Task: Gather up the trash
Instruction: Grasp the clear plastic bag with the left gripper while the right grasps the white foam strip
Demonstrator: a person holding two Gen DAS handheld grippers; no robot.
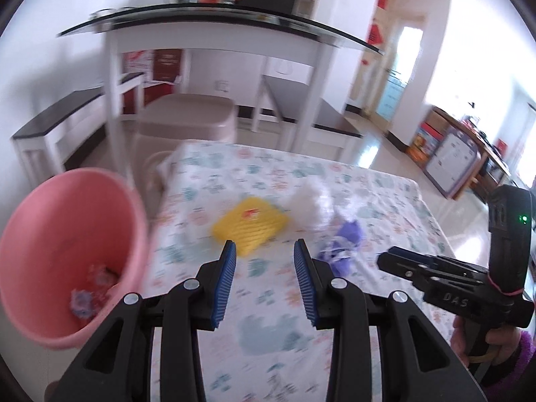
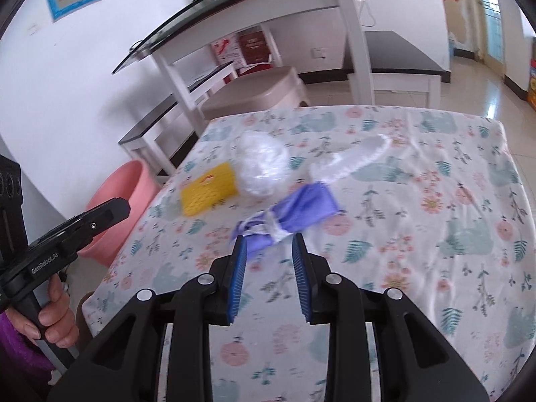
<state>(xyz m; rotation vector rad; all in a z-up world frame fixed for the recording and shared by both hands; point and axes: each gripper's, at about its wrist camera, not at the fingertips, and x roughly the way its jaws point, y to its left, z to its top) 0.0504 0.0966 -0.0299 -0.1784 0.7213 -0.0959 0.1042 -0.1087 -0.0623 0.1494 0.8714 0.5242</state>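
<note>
Both jaws stood apart, empty; the right gripper [image 2: 267, 246] nearly touched the purple wrapper [image 2: 294, 211] on the tabletop [image 2: 435, 268]; beyond it lay a yellow packet [image 2: 207, 191]; the pink bin [image 1: 67, 254] held, perhaps, purple scraps; the left gripper [image 1: 264, 251] hovered beside the bin.

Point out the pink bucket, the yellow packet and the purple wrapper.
pink bucket [image 1: 67, 221]: left wrist view, on its inner wall.
yellow packet [image 2: 208, 188]: right wrist view, on its flat top face.
purple wrapper [image 2: 301, 204]: right wrist view, on its wide purple end.
</note>
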